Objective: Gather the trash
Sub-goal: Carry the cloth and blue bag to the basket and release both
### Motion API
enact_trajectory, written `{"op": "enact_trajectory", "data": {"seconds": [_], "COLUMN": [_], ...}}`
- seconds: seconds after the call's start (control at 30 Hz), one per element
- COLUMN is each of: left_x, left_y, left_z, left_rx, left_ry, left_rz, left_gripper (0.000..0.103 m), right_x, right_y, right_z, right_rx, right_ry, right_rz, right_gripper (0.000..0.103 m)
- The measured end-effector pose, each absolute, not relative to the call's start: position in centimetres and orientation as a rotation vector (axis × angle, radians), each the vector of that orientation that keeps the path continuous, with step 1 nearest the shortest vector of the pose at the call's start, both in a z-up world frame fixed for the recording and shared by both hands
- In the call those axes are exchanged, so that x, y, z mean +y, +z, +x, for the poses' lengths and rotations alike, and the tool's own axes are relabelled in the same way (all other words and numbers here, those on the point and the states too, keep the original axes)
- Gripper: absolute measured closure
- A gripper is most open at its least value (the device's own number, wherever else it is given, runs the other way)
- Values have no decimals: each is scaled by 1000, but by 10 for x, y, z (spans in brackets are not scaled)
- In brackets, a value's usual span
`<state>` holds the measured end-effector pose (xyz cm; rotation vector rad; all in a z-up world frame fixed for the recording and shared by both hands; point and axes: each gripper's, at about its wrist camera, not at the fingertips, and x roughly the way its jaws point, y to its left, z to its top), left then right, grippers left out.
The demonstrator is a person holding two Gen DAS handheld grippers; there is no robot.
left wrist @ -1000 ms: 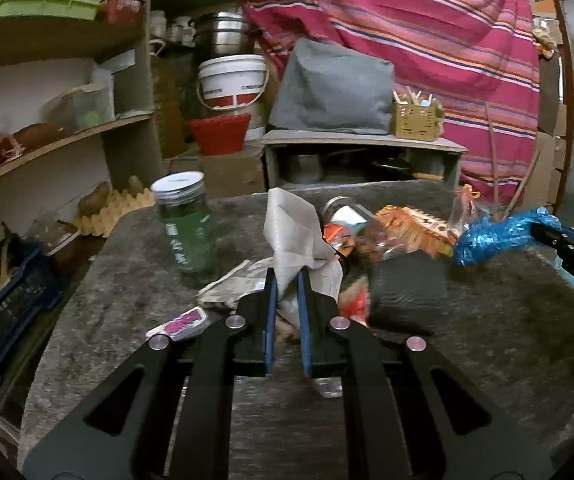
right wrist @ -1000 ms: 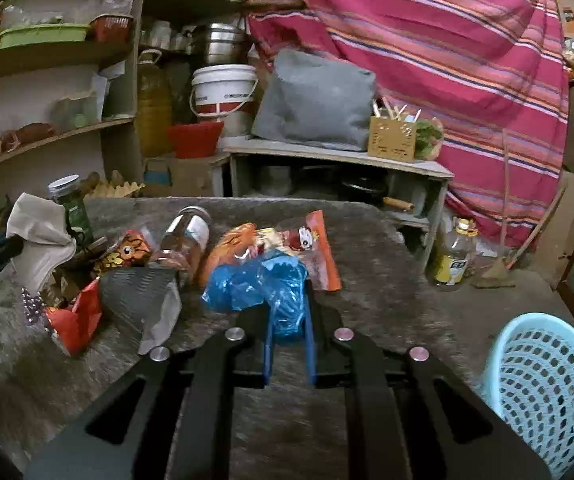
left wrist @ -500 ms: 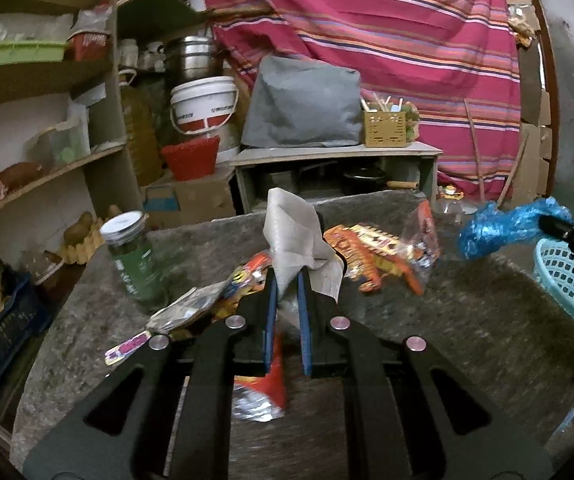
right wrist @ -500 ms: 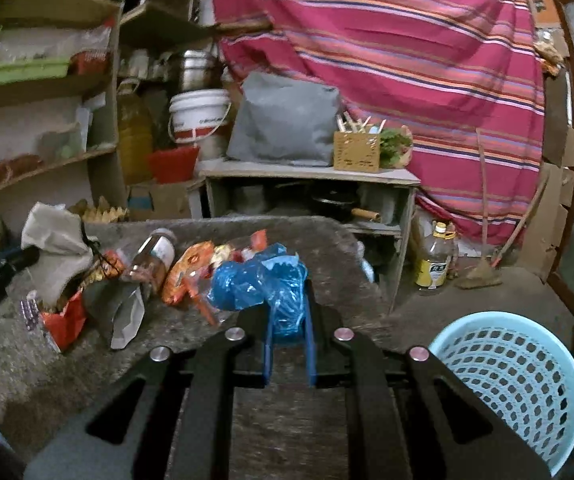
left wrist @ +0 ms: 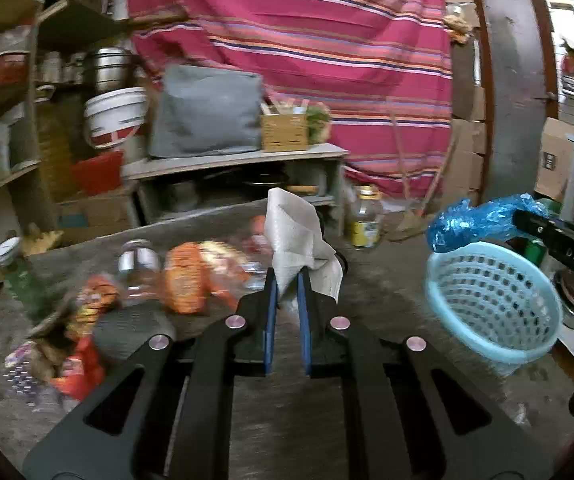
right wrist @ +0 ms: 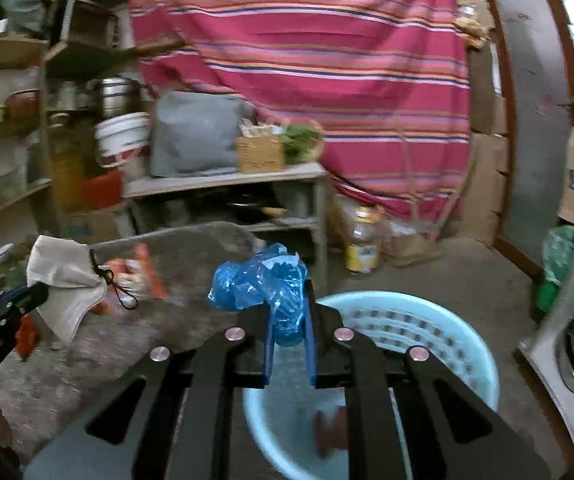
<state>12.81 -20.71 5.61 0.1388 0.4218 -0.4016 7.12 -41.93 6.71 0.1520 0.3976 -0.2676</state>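
My left gripper [left wrist: 287, 280] is shut on a crumpled grey-white paper napkin [left wrist: 297, 236] and holds it above the grey table [left wrist: 383, 300]. My right gripper [right wrist: 289, 292] is shut on a crumpled blue plastic bag [right wrist: 261, 282] and holds it over the near rim of a light blue perforated basket [right wrist: 427, 328]. The basket [left wrist: 491, 304] also shows in the left wrist view, to the right of the table, with the blue bag [left wrist: 471, 224] just above it. A reddish item [right wrist: 329, 428] lies inside the basket.
Orange and red snack wrappers [left wrist: 191, 276], a glass jar [left wrist: 137, 264] and a dark pouch [left wrist: 127, 328] lie on the table's left half. A low shelf with a grey bag [left wrist: 207, 112], a yellow bottle [left wrist: 363, 216] on the floor and wall shelves stand behind.
Both grippers have swung right with their loads. The right gripper with the blue bag has moved from over the table to over the basket. The left follows toward the table's right side.
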Motion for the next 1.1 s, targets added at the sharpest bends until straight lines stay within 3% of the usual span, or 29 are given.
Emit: {"op": "enact_trajectory", "data": {"seconds": [0.83,0.9,0.97,1.03,1.1], "left_x": [-386,-391,-390,-390,-389], "left_y": [21,19,19,20,21], "left_z": [120,123,126,126,126], "left_rx": [510,527,534,530,522], "left_ry": [-651,-657,-653,-655,-644], "left_rz": [245,246,232,219,228], "left_gripper": [93,87,59,45,38], "right_x": [-529,-530,-532,-532,-532], "right_y": [31,31,30,29,28], "right_z": [28,30,31,33,38], "right_rx": [531,534,537,543,553], "right_ry": [-473,-473,-470,-463,-451], "right_rz": [232,238,245,255,265], "right_gripper": [91,91,91,91,91]}}
